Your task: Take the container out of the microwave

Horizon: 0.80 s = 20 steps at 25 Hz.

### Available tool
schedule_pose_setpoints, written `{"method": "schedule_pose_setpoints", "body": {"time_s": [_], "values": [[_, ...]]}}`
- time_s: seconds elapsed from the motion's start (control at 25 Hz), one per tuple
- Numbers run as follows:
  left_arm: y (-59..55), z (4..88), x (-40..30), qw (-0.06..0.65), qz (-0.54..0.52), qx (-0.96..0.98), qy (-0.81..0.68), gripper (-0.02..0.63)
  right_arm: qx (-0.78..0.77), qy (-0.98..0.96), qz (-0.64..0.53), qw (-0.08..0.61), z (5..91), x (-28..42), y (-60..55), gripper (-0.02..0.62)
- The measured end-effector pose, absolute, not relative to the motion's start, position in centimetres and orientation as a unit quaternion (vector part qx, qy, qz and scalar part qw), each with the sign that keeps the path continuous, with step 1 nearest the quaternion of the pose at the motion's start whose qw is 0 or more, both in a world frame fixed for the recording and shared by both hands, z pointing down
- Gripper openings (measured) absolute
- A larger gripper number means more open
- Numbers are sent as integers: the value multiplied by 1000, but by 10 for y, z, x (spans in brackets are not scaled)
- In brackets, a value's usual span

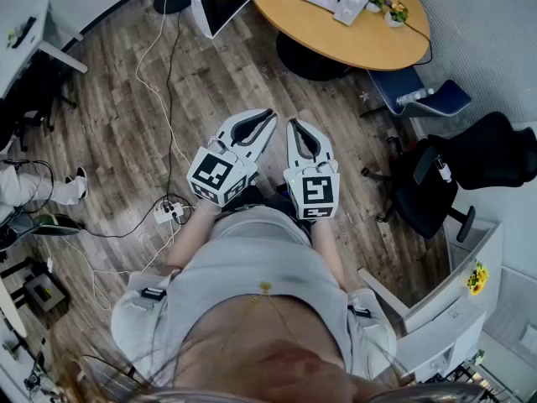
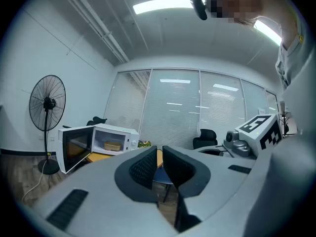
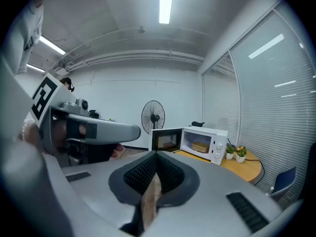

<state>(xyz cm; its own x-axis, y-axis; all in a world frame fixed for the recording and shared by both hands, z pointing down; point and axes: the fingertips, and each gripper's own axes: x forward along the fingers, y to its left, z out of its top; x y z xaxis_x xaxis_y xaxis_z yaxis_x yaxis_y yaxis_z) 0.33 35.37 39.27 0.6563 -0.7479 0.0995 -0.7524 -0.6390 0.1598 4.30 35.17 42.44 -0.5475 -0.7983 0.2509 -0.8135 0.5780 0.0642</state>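
Container (image 3: 200,146), a tan shallow tub, sits inside the white microwave (image 3: 203,141), whose door (image 1: 220,2) stands swung wide open. The microwave stands on a round wooden table (image 1: 369,40) towards its far edge, and two small potted plants (image 3: 236,153) stand just beside the oven's control-panel end, near the table's rim. Both grippers are well apart from the table, held low and close to the person's body over a wood-plank floor (image 1: 126,124).

The left gripper (image 2: 159,149) is closed down to a thin slit, with nothing in it; the table edge shows through the slit. The right gripper (image 3: 155,154) has its tips pressed together, and only floor shows through the gap lower down. In the head view the two grippers lie side by side, their marker cubes nearest the person and their tips pointing roughly towards the table.

A pedestal fan (image 2: 47,105) stands on the floor beyond the open door. A blue chair (image 1: 419,95) is tucked at the table's near-right edge, and a black office chair (image 1: 428,191) stands farther right. White and black cables (image 1: 168,82) trail across the floor to a power strip (image 1: 172,211) left of the person.
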Motion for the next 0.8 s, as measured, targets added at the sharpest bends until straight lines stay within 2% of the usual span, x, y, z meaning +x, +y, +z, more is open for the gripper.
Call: {"method": "schedule_pose_setpoints", "body": {"time_s": [0.28,0.44,0.8], "values": [[354,396,-6,101,-3,904,-415,59,456,-884,33,100,420,38,350,26],[354,400,-15,104,-1,902,-418,127,450,-886,30,105,421,29,351,109],[350,401,-29,123,-11,902,-415,127,455,-882,43,116,426,20,350,110]]}}
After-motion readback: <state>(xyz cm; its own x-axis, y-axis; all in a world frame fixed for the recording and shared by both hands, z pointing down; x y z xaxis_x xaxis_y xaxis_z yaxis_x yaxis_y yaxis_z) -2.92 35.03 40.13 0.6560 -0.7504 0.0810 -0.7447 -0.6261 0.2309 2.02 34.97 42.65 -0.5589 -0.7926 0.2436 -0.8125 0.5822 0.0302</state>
